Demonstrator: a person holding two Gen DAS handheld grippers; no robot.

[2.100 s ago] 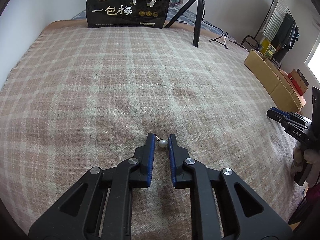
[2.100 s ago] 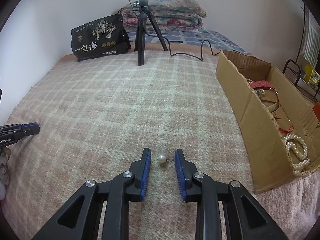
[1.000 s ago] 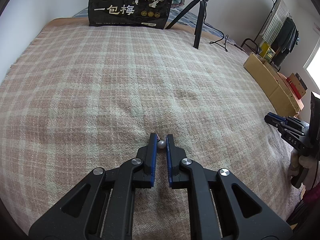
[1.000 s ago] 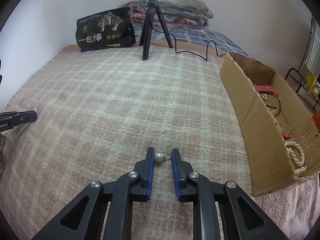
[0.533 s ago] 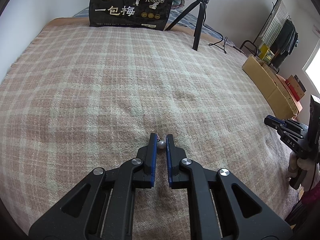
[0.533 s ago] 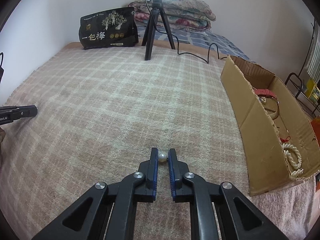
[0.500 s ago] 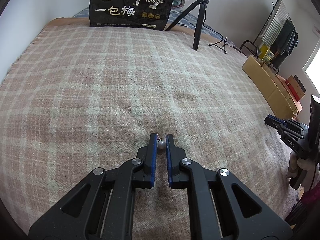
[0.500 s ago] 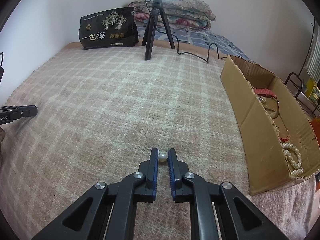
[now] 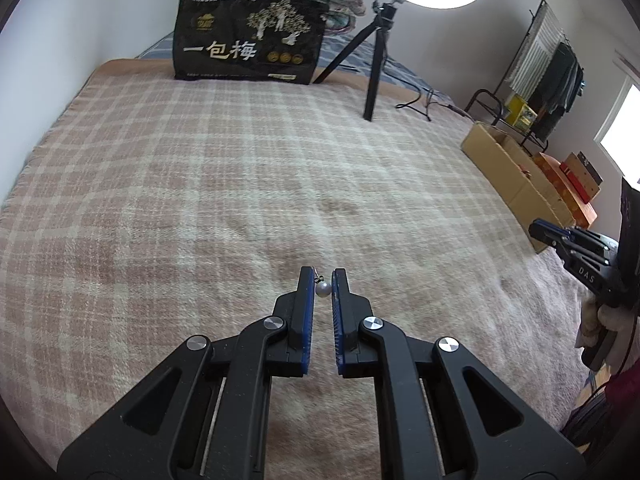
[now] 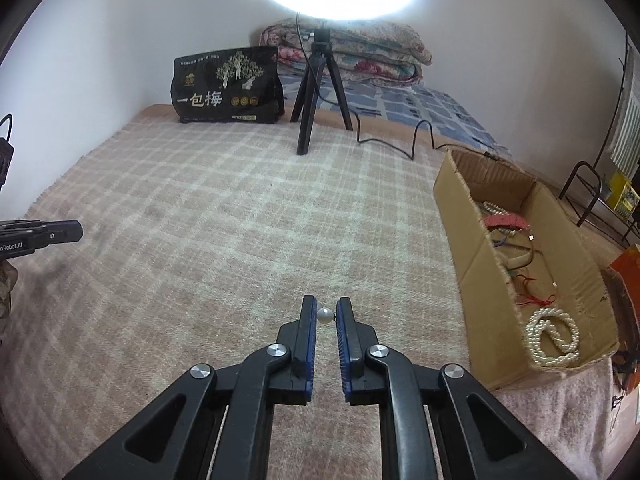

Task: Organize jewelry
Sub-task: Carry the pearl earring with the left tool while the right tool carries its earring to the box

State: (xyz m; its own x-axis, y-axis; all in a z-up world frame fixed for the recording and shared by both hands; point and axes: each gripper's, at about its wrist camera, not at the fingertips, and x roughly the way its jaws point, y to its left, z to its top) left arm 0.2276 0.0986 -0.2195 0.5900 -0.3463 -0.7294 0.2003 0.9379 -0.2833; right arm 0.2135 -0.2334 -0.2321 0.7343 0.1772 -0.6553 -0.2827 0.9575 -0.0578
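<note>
Each gripper – left (image 9: 323, 280), right (image 10: 326, 312) – was clamped on a pearl earring (image 9: 323, 289) (one apiece (image 10: 324, 315)), seemingly bound for the cardboard box (image 10: 464, 216) of jewelry.

Our left gripper (image 9: 323, 280) sits low at centre frame, jaws nearly closed, pinching; our right gripper (image 10: 326, 309) likewise, angled downward, pads clamped close together.
</note>
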